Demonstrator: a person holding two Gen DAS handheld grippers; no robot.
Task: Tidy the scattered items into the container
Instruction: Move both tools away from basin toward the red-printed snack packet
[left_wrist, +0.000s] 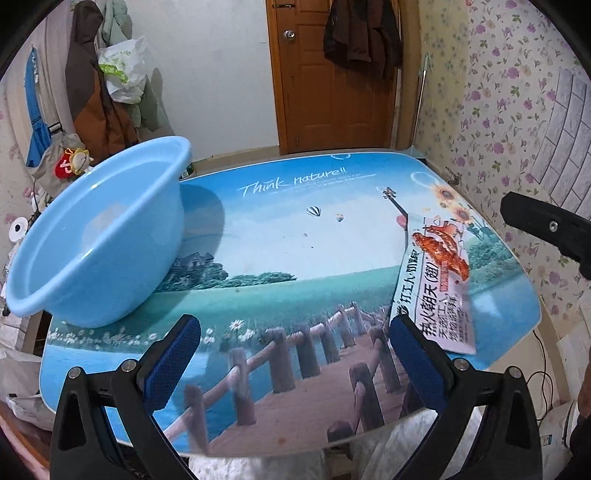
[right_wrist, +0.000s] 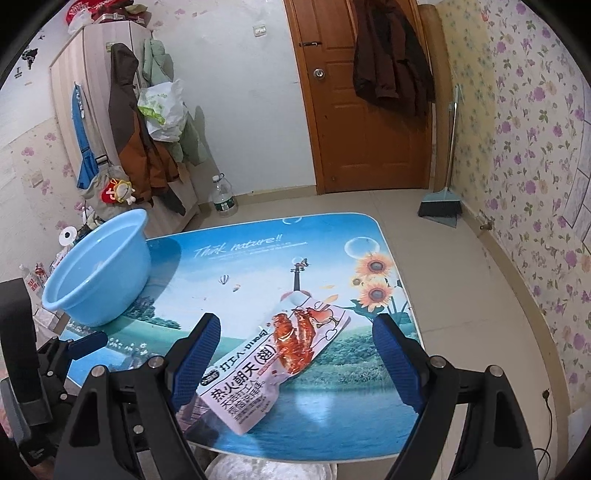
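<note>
We see the snack packet (right_wrist: 275, 363) lying flat on the table (right_wrist: 332, 413), near its front right part, with its long side slanting from the near edge up toward the sunflowers printed on the tabletop. Our right gripper (right_wrist: 295, 334) hangs above it with its jaws wide apart and nothing between the pads; from the right wrist camera the packet lies in the gap between the two blue pads, closer to the left one, and whether it is touched we cannot tell, though no pad presses on it. Our left gripper (left_wrist: 293, 338) also stands with jaws wide apart and holds nothing. From the left wrist camera the packet (left_wrist: 437, 284) lies to the right, with its near end just behind the right pad.

The blue basin (left_wrist: 99, 236) sits at the table's back left corner, overhanging the left edge, and looks bare inside. It is well apart from the packet, and between them we see only open tabletop.

The packet's near end lies close to the table's front edge. To the right of the table there is bare floor up to the flowered wall, with a broom (right_wrist: 443, 192) leaning in the far corner beside the wooden door (right_wrist: 365, 110).
</note>
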